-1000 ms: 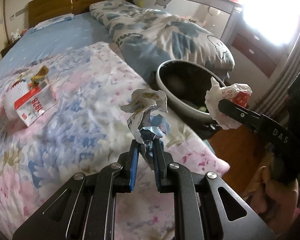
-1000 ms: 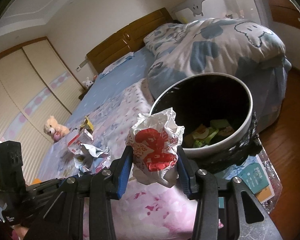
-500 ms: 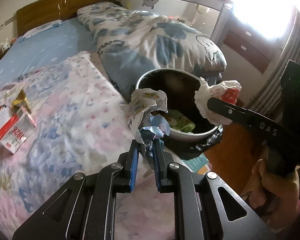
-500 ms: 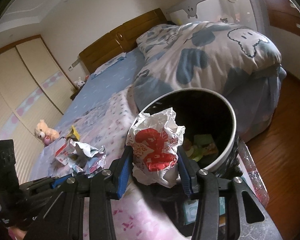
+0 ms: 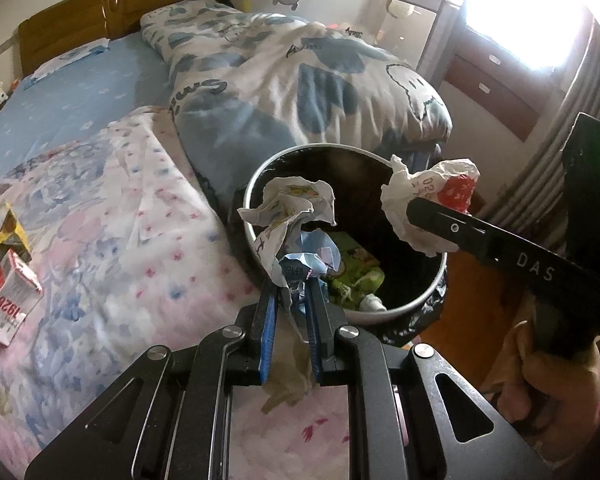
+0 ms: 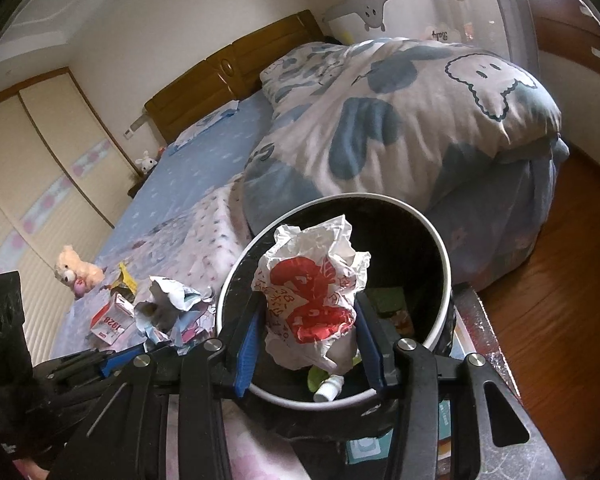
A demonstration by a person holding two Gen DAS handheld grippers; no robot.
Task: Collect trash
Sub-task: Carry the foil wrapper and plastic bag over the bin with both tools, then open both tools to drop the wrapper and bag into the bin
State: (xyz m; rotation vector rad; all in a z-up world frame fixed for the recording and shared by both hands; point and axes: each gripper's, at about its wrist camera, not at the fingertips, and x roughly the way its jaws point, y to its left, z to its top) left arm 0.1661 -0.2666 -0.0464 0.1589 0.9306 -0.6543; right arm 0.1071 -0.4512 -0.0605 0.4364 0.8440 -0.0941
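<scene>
Bedroom bedding is filling the left wrist view: floral quilt (image 5: 100,216) lying beside a round bin (image 5: 260,184), left gripper (image 5: 291,280) clamping crumpled paper (image 5: 288,208) above its rim. Right wrist view is showing wooden floor (image 6: 560,300); right gripper (image 6: 310,324) is gripping a red-printed wrapper (image 6: 312,292) over the bin.

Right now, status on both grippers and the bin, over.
Left gripper shut on crumpled paper. Right gripper shut on red-printed wrapper, over trash bin. Bin mouth unobstructed; carton on bed.
</scene>
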